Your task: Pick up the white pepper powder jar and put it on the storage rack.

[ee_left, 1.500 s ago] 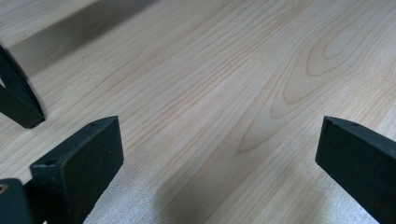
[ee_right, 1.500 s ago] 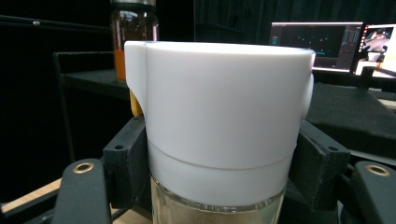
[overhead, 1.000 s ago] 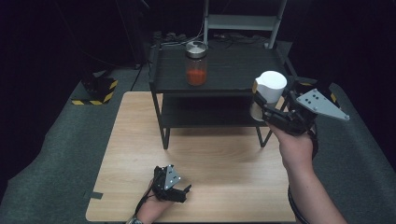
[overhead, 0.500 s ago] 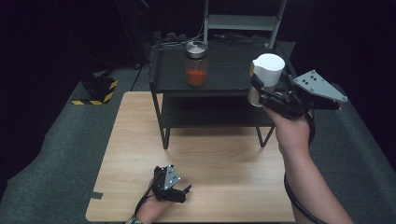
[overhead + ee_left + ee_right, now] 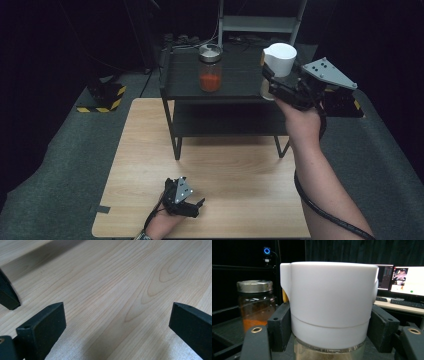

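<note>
Right gripper clamps white-capped jar; keep it upright, land it flat on shelf; left gripper wide, empty.

White-capped glass jar upright, seemingly above the shelf.

- Light wooden table, grain running lengthwise, standing on grey carpeted floor.
- Black two-tier shelf rack at the far end of the table, legs resting on the wood.
- Glass jar with metal lid and orange contents, upright on the rack's top tier.
- Yellow-black striped block on the floor, left of the table.
</note>
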Action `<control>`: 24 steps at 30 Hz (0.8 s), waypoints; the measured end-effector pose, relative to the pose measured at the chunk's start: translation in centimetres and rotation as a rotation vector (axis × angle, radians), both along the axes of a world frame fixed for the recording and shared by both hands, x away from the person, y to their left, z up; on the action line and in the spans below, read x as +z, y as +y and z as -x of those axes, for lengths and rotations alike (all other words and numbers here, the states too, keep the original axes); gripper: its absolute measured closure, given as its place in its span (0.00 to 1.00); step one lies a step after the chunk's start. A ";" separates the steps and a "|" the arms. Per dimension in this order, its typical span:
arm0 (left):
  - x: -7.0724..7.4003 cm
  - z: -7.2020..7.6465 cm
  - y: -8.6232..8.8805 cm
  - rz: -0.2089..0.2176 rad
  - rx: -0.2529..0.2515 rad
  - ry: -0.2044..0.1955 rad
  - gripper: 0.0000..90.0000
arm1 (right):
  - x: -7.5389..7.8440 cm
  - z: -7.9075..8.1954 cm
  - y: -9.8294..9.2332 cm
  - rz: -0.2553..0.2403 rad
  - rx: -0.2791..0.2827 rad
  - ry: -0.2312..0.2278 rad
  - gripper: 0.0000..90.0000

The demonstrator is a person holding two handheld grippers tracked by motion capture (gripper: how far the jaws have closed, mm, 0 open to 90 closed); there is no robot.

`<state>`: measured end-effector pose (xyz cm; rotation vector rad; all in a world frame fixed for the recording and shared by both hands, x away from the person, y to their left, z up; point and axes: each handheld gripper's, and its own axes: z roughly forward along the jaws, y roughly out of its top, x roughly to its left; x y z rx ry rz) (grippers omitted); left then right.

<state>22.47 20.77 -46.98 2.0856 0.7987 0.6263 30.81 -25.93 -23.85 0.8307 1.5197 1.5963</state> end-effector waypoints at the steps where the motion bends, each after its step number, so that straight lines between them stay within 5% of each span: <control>1: 0.0 0.0 0.0 0.000 0.000 0.000 0.01 | 0.0 -0.2 0.1 0.000 -0.003 -0.001 0.33; 24: 0.0 -0.1 0.3 0.020 0.002 0.008 0.01 | -0.1 -3.0 1.4 -0.010 -0.014 0.007 0.33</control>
